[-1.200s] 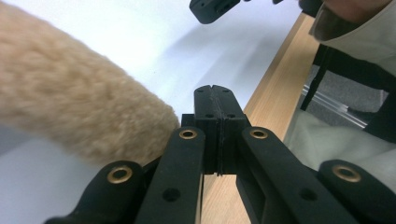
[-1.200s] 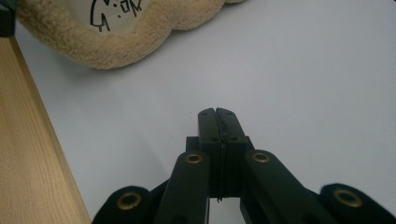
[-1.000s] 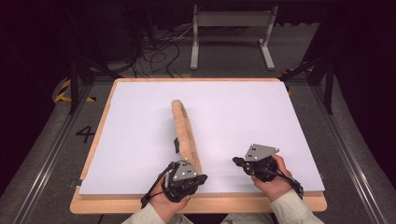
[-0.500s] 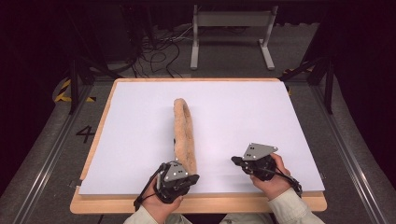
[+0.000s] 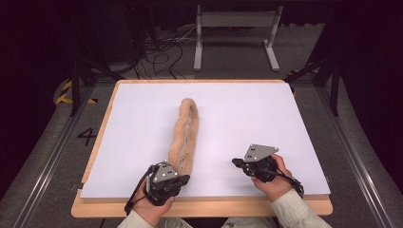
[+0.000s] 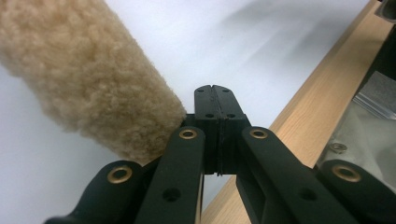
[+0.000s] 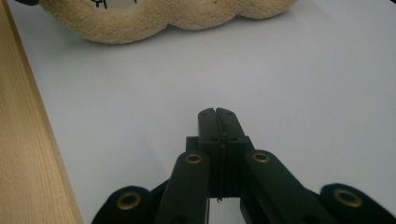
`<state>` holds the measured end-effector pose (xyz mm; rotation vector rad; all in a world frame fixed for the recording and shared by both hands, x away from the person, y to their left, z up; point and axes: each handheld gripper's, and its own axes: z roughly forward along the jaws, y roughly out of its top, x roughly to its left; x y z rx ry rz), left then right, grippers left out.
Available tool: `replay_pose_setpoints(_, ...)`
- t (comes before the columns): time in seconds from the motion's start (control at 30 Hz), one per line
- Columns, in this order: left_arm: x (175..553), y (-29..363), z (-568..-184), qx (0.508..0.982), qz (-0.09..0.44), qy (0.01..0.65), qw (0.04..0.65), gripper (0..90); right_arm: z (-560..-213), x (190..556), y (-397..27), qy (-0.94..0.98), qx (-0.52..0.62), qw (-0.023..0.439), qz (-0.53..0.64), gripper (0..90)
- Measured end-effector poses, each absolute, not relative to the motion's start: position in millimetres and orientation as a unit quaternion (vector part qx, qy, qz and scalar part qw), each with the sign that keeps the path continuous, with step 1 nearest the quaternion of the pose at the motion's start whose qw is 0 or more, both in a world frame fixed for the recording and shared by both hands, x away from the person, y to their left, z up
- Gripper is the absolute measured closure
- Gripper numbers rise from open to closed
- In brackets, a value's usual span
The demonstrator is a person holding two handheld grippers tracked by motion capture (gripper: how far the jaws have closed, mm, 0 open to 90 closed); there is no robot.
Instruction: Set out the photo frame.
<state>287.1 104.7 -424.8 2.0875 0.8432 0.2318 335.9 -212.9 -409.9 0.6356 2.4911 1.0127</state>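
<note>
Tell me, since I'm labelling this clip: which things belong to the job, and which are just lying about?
In the job:
fleece roll
left gripper, shut beside its near end
right gripper, shut

Lying about:
white sheet
wooden board
cables
metal stand

Left gripper [image 5: 175,183] sits at the lower centre-left of the high view, jaws pressed together; right gripper [image 5: 239,163] at lower right, likewise closed.

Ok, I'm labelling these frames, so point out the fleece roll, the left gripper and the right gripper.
fleece roll [image 5: 186,135], high view, middle of its length.
left gripper [image 6: 216,90], left gripper view, tips of its shut jaws.
right gripper [image 7: 217,112], right gripper view, tips of its shut jaws.
</note>
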Motion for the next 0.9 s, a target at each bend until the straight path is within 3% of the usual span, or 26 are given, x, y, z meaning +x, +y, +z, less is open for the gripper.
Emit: replay_pose_setpoints(0.9,303.5,161.0,-427.9,0.786,0.127,0.431,0.425,89.5,-409.7,343.6,-202.2,0.889,0.212,0.179,0.364,90.0)
